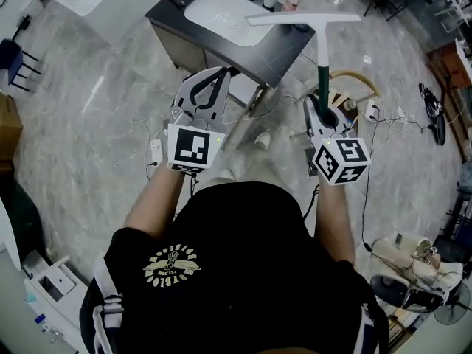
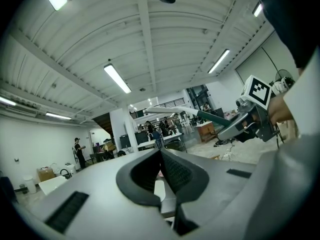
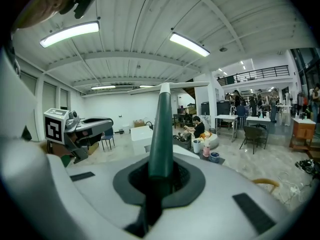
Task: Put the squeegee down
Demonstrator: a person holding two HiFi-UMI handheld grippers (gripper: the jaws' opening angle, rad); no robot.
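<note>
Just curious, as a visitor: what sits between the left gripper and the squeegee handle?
Nothing hangs in the air there. In the head view, the gap between the left gripper and the squeegee shows only a corner of the table and floor.

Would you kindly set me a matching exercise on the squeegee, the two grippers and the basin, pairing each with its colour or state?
Things:
1. squeegee
2. left gripper
3. right gripper
4. basin

Colours or states:
A. white, sunk in a dark counter
B. shut, with nothing between its jaws
C. green grip and white head
D. shut on the squeegee

Pairs: 1-C, 2-B, 3-D, 4-A.
</note>
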